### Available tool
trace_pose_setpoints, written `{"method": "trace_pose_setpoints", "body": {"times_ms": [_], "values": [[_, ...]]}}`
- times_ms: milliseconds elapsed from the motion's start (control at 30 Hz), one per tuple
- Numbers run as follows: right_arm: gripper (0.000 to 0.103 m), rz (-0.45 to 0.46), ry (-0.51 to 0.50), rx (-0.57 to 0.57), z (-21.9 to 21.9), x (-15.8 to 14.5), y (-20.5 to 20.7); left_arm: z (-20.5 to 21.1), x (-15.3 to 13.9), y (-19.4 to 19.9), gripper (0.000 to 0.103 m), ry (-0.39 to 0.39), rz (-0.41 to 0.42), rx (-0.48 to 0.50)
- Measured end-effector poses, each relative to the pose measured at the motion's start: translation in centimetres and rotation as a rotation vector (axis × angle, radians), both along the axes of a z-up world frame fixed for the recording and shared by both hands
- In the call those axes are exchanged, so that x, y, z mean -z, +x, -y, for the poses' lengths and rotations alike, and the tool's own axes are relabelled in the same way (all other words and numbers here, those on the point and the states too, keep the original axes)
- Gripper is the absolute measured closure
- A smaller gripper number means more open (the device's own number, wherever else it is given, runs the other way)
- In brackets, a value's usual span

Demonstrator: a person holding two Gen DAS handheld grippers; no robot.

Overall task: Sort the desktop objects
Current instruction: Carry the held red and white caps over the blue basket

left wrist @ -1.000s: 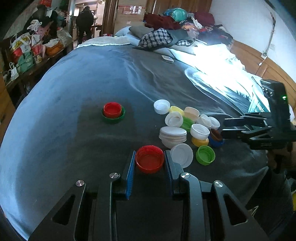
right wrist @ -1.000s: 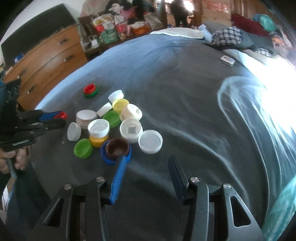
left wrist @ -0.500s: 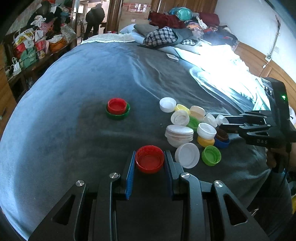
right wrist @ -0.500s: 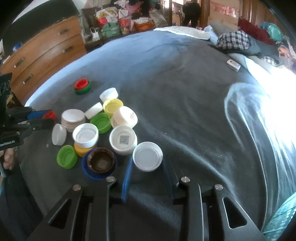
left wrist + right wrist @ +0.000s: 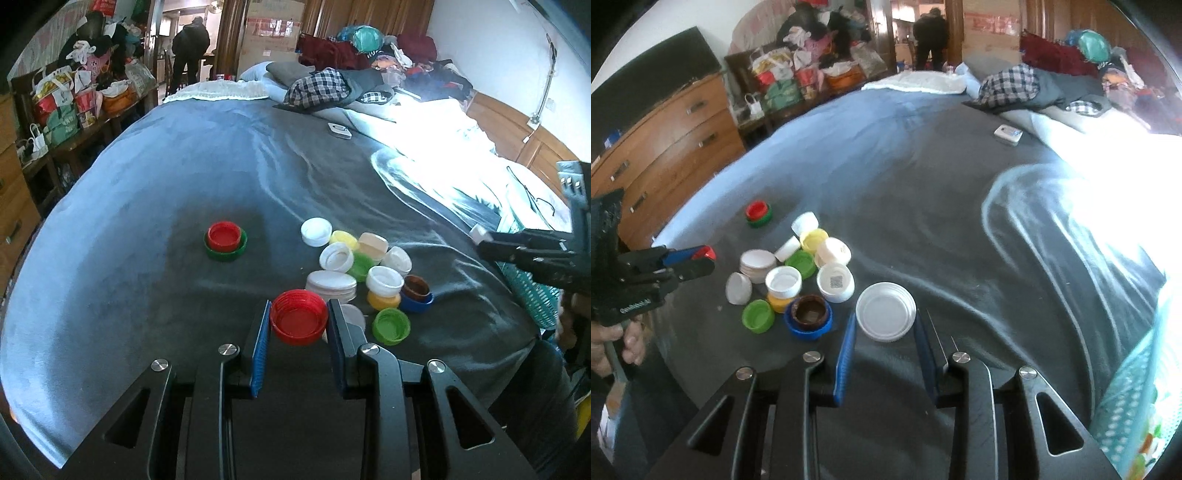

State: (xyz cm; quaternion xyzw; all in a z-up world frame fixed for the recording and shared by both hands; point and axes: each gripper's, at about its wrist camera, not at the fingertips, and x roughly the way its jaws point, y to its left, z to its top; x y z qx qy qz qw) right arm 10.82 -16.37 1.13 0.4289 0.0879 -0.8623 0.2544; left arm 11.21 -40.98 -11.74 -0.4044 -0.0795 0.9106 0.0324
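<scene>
My left gripper point(image 5: 298, 322) is shut on a large red cap point(image 5: 298, 316), held open side up above the grey blanket point(image 5: 147, 206). A red cap nested in a green one point(image 5: 225, 240) sits farther off to the left. A cluster of several caps point(image 5: 364, 266), white, yellow, green, blue and brown, lies to the right. My right gripper point(image 5: 884, 325) is shut on a wide white lid point(image 5: 885, 311), lifted just off the blanket beside that cluster point(image 5: 798, 273). In the left wrist view the right gripper point(image 5: 480, 238) comes in from the right edge with the white lid's rim showing at its tips.
A white remote point(image 5: 339, 130) lies far back on the bed, with piled clothes point(image 5: 332, 86) behind it. A wooden dresser point(image 5: 665, 140) stands left of the bed. A teal patterned basket point(image 5: 1137, 398) is at the right edge. A person point(image 5: 932, 37) stands in the far doorway.
The right gripper shifted from the blue and brown caps to the white lid, closed on it and raised it. The left gripper kept the red cap and barely moved.
</scene>
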Motion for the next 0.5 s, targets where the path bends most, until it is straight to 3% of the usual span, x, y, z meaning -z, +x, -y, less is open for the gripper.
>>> {"method": "trace_pose_setpoints", "body": {"times_ms": [233, 500], "values": [[0.069, -0.077, -0.016, 0.047, -2.1, -4.4, 1.7, -1.4, -2.8, -0.4, 0.078, -0.024, -0.02, -0.011], [0.069, -0.13, -0.023, 0.103, -5.2, -7.4, 3.1, -4.4, -6.1, -1.8, 0.078, -0.048, -0.059, 0.021]]}}
